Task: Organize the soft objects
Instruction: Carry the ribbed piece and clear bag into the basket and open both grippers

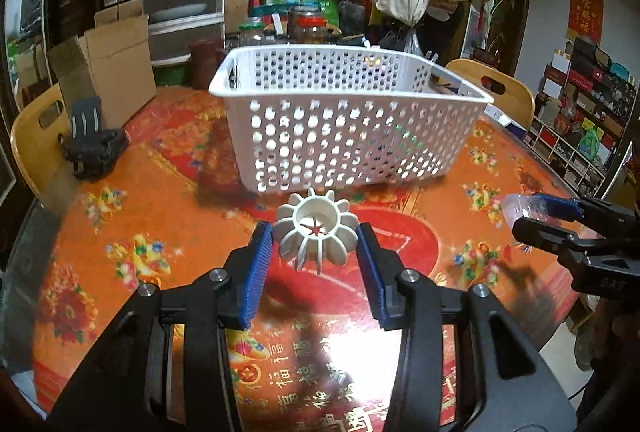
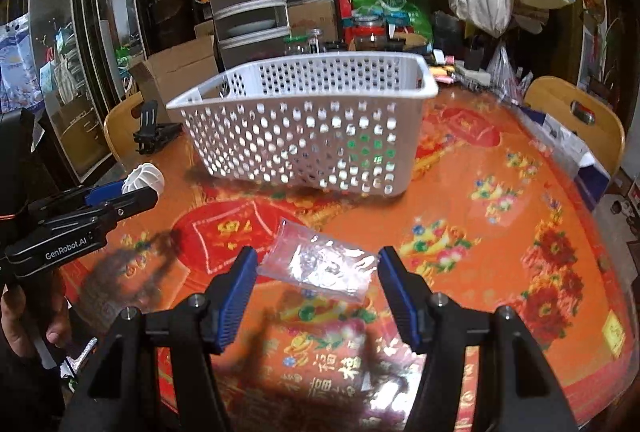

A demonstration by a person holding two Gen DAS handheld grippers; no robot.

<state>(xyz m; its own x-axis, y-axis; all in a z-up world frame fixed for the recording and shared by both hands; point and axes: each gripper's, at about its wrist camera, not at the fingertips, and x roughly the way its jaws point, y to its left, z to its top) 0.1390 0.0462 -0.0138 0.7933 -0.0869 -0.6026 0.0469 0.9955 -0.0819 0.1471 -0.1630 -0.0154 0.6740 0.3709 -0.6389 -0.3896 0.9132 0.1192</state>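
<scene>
White ribbed, flower-shaped soft object (image 1: 316, 232) sits clamped between the left gripper's (image 1: 315, 246) blue pads, above the orange floral tablecloth (image 1: 132, 216), just before the white perforated plastic basket (image 1: 344, 120). Right gripper (image 2: 314, 268) seemingly pinches a clear crinkly plastic pouch (image 2: 320, 264).

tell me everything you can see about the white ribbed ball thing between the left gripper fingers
The white ribbed ball looks like soft rubbery plastic: a ring of rounded fins around a hollow centre, whose round opening tilts up towards the camera, with spokes and red cloth showing through it. It sits between the blue pads of the left gripper, which press its sides. It seems lifted over the orange tablecloth, just in front of the white perforated basket and apart from it. The right wrist view also shows it at those fingertips.
</scene>
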